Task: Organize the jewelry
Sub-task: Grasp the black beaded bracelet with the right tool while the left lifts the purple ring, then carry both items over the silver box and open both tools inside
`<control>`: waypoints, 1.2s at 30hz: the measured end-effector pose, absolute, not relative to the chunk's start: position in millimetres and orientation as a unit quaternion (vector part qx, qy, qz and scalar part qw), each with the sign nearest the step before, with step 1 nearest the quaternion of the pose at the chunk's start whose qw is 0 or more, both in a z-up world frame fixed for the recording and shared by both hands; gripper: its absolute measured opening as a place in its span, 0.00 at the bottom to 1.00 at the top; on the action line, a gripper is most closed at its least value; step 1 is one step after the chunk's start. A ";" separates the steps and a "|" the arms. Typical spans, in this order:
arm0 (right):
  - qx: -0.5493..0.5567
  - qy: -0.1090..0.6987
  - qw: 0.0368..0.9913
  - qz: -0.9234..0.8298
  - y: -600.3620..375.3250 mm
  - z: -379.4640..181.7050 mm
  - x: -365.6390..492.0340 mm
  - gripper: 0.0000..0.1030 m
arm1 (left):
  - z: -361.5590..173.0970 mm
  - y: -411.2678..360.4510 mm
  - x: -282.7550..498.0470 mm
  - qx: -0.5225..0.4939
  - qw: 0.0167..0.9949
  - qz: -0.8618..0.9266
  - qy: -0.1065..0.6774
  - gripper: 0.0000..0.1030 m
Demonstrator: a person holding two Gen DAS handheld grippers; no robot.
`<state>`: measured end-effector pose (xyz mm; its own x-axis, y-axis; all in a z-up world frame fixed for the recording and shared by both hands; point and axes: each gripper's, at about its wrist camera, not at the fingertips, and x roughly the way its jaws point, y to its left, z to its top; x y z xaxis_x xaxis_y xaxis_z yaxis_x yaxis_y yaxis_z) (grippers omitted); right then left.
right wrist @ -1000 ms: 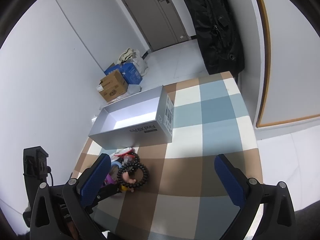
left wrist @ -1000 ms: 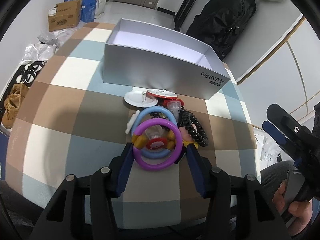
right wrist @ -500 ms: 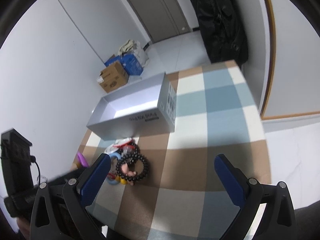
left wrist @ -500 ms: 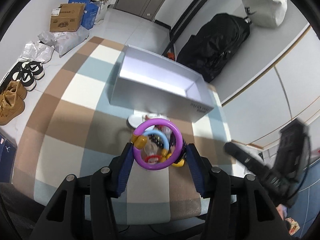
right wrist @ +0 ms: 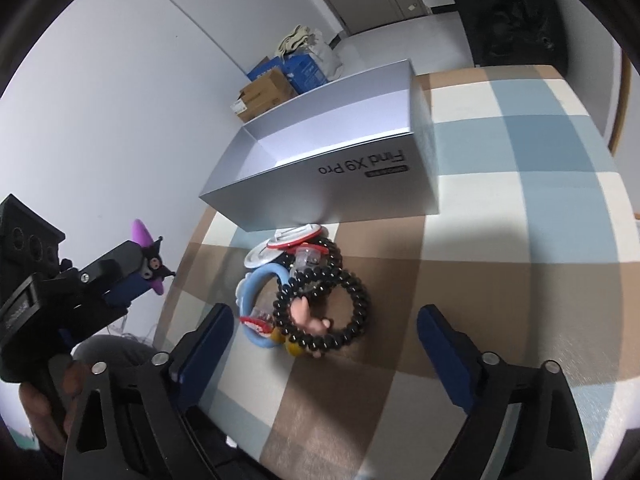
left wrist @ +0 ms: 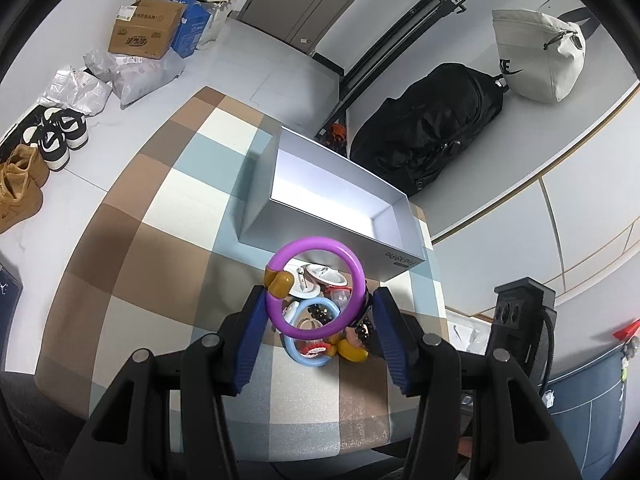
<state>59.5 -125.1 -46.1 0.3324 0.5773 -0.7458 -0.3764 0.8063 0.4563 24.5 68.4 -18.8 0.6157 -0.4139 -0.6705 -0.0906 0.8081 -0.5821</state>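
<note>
While the purple ring hangs in the air, this is the carry step.
Left gripper (left wrist: 316, 322): jaws pinching the purple ring (left wrist: 316, 290), lifted above the pile.
Right gripper (right wrist: 324, 344): jaws spread, holding nothing, low over the worktop (right wrist: 500, 280).
Pile: blue ring (right wrist: 256, 292) and black bead bracelet (right wrist: 320, 304) on the worktop, beside the box.
Box (left wrist: 332, 204): open, nothing seen inside.
Next move, likely: carry the ring forward over the box wall, then release.

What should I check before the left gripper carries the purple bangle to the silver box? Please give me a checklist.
1. Purple bangle clamped in left gripper: ok.
2. Bangle lifted off the pile: ok.
3. Silver box open on top: ok.
4. Box interior has room: ok, the visible part shows nothing.
5. Right gripper away from the box: ok, jaws open over the black bead bracelet.
6. Grip firm enough for travel: cannot tell.
</note>
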 end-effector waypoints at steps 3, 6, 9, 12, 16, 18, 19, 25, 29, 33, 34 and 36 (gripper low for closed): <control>0.070 0.493 0.816 0.295 -113.2 -45.6 57.9 0.81 | -18.2 69.6 25.4 -0.296 0.848 -0.099 0.428 0.46; 0.038 0.488 0.822 0.292 -103.9 -46.0 57.2 0.71 | -18.4 70.5 25.7 -0.297 0.847 -0.101 0.430 0.46; 0.032 0.490 0.821 0.290 -103.3 -47.5 57.5 0.48 | -18.8 71.2 25.6 -0.299 0.846 -0.102 0.431 0.46; 0.039 0.490 0.822 0.287 -107.2 -48.6 58.2 0.46 | -19.6 70.2 25.7 -0.298 0.845 -0.103 0.432 0.46; 0.059 0.487 0.822 0.289 -114.6 -45.0 59.3 0.45 | -19.7 67.5 25.9 -0.292 0.846 -0.101 0.434 0.46; 0.065 0.483 0.823 0.292 -116.4 -42.8 60.1 0.45 | -19.9 66.2 26.4 -0.291 0.846 -0.101 0.435 0.46; 0.067 0.482 0.823 0.294 -121.7 -41.5 54.9 0.45 | -19.9 65.6 26.7 -0.290 0.846 -0.101 0.436 0.46; 0.083 0.461 0.830 0.303 -128.5 -27.5 52.2 0.45 | -16.5 60.8 30.3 -0.280 0.848 -0.100 0.438 0.46; 0.091 0.437 0.837 0.316 -131.7 -8.8 49.4 0.45 | -7.8 58.4 36.3 -0.271 0.853 -0.099 0.436 0.46; 0.087 0.412 0.845 0.330 -130.6 14.5 51.9 0.45 | 2.6 55.0 48.5 -0.263 0.855 -0.099 0.436 0.46; 0.087 0.405 0.846 0.335 -129.1 22.2 55.9 0.45 | 5.2 53.5 53.8 -0.258 0.856 -0.099 0.437 0.46; 0.088 0.398 0.848 0.340 -128.5 30.4 60.8 0.45 | 8.4 51.6 61.8 -0.253 0.857 -0.101 0.438 0.46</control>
<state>60.8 -128.5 30.4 0.4522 0.6460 -0.6150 -0.5065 0.7536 0.4190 61.8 51.6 8.4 0.5967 -0.3944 -0.6989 -0.0481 0.8518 -0.5217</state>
